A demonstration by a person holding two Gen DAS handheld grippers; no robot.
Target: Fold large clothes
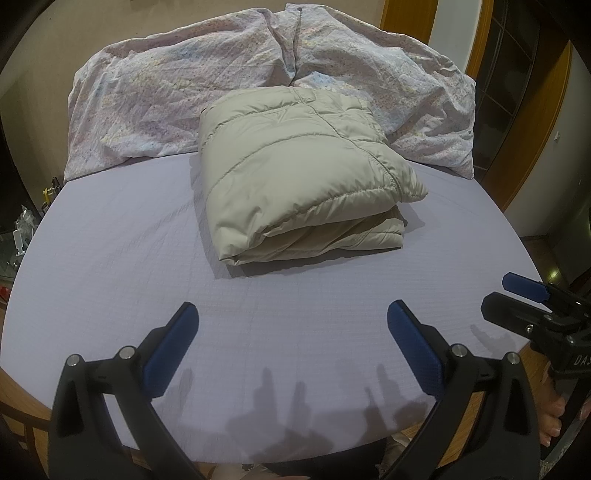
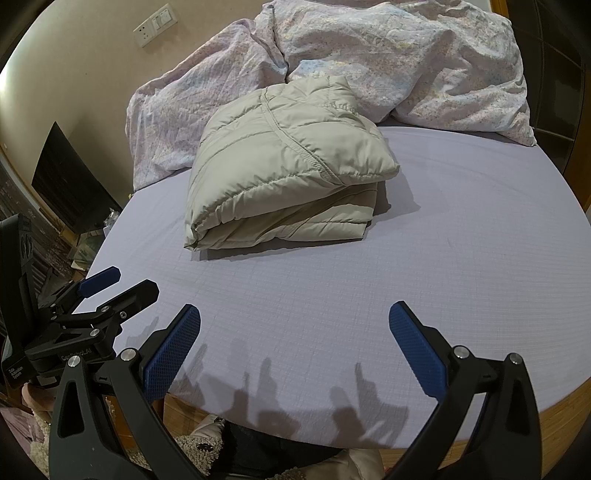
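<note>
A beige quilted puffer jacket point(image 1: 295, 173) lies folded into a thick bundle on the lavender bed sheet point(image 1: 110, 266), towards the far middle of the bed; it also shows in the right wrist view point(image 2: 280, 177). My left gripper point(image 1: 291, 332) is open and empty, held above the near edge of the bed, well short of the jacket. My right gripper point(image 2: 295, 336) is open and empty too, at the near edge beside the left one. Each gripper shows in the other's view: the right one point(image 1: 517, 295) at the right, the left one point(image 2: 118, 284) at the left.
A crumpled floral duvet point(image 1: 258, 81) is heaped along the far side of the bed, touching the jacket's back. The bed has a wooden frame point(image 2: 554, 413). A wall with sockets point(image 2: 155, 24) is at the left, wooden door frames point(image 1: 517, 110) at the right.
</note>
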